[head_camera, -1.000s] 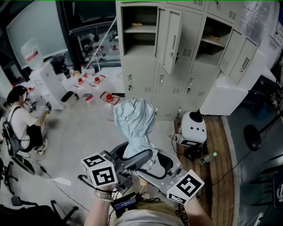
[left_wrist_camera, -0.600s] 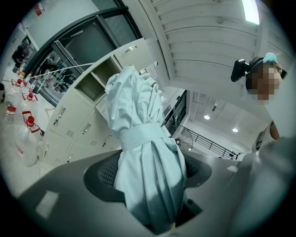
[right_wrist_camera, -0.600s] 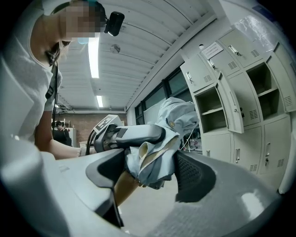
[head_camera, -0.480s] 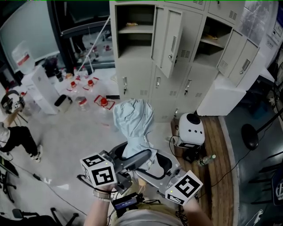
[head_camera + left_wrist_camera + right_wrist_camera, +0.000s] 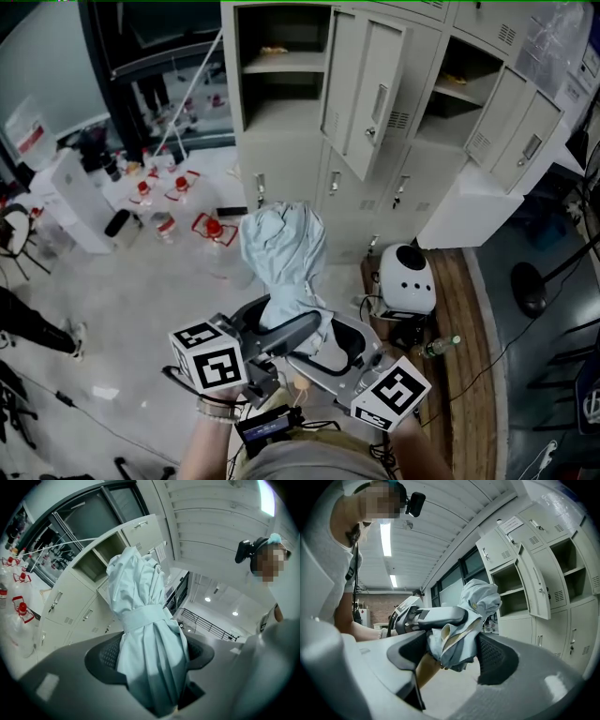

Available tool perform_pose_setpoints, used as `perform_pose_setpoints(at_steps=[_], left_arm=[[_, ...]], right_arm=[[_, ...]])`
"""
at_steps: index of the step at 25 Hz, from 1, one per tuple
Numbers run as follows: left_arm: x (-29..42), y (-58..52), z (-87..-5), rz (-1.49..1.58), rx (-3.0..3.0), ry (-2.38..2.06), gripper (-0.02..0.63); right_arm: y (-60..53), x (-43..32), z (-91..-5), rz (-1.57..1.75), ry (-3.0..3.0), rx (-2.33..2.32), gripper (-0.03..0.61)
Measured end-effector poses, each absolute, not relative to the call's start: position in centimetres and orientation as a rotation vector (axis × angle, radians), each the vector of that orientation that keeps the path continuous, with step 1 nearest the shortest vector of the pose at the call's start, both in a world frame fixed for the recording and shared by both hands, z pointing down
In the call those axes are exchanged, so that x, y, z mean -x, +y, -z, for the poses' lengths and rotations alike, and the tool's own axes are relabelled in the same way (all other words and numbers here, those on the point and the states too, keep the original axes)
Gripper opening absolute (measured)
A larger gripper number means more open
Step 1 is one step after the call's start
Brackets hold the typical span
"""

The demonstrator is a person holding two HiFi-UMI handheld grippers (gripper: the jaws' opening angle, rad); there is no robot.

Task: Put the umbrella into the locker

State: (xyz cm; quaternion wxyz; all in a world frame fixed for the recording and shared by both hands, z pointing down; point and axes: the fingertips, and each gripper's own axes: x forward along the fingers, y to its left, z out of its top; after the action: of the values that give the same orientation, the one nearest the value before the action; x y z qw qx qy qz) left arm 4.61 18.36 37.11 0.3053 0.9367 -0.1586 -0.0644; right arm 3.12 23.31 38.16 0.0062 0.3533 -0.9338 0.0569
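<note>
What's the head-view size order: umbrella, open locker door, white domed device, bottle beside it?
1-2. umbrella and open locker door: about alike, umbrella nearer the camera, so unranked.
3. white domed device.
4. bottle.

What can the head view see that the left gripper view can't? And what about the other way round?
Only the head view shows the round white machine standing on the wooden floor strip. Only the left gripper view shows the ceiling lights and the camera on the person's head. Both show the pale blue umbrella, the grey lockers and the red-capped bottles on the floor.
</note>
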Motion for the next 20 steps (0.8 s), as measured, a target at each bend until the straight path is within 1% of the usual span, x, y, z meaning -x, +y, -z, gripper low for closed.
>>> perform_pose_setpoints(at_steps=[12, 20], left_arm=[[-2.2, 8.4, -36.3, 0.144, -2.490, -0.375, 0.333], [-0.4, 3.7, -36.2, 0.128, -2.490, -0.366, 0.333]], right_arm=[[13.4, -0.5, -37.2, -0.196, -2.890, -1.166, 0.322], [8.6, 1.4, -37.2, -0.197, -2.890, -1.185, 0.322]])
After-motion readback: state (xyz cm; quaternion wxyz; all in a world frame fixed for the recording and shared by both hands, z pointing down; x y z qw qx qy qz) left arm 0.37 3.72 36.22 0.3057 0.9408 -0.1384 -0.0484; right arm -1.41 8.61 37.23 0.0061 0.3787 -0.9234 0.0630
